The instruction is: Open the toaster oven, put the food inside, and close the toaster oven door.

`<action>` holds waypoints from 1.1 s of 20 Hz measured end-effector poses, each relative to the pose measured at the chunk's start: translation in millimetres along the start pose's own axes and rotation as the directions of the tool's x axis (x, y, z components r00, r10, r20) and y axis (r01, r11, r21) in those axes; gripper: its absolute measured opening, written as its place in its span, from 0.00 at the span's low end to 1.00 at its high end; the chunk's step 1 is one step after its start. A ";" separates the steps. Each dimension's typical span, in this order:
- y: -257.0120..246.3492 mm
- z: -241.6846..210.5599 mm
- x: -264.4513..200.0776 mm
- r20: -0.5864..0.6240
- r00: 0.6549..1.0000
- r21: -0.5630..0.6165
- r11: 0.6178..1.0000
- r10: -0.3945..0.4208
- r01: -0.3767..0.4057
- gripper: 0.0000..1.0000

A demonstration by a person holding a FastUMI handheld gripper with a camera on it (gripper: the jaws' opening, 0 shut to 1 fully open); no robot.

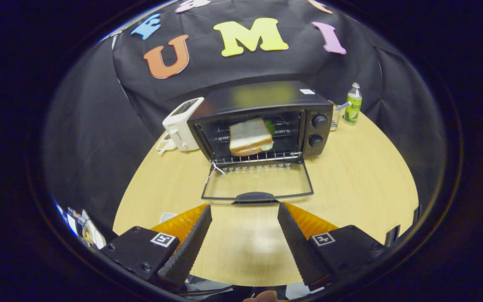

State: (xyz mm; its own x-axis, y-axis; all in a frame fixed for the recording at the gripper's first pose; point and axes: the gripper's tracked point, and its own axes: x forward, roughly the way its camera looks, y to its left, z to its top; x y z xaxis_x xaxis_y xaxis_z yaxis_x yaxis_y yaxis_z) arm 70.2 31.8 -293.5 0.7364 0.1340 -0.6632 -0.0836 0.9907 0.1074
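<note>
Tool [245,209] spread wide, gripping nothing, above wooden bench [363,176]; just beyond, toaster oven [262,119] with door [258,181] dropped flat; sandwich [250,136] inside on rack; white toaster [180,123] beside.

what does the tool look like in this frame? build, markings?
The tool has two wedge-shaped fingers with ribbed, textured inner faces. Each finger is mounted on a black block body held by visible screws. Each block carries a small white square tag with a black fiducial pattern. No cables or sleeve are visible.
</note>
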 end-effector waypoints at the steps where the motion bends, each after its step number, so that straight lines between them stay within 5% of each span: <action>1: -2.4 -8.0 10.5 -0.015 1.000 -0.009 1.000 -0.007 0.007 1.00; 12: -26.7 -48.2 114.3 -0.067 0.992 -0.101 0.990 -0.109 0.102 1.00; 22: -27.9 -44.3 123.1 -0.031 0.982 -0.047 0.982 -0.184 0.182 1.00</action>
State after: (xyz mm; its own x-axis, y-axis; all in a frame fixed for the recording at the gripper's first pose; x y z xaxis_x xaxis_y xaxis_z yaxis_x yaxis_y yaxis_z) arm 133.4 21.7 -410.9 0.7180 -0.0496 -0.6943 0.0206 0.9985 -0.0500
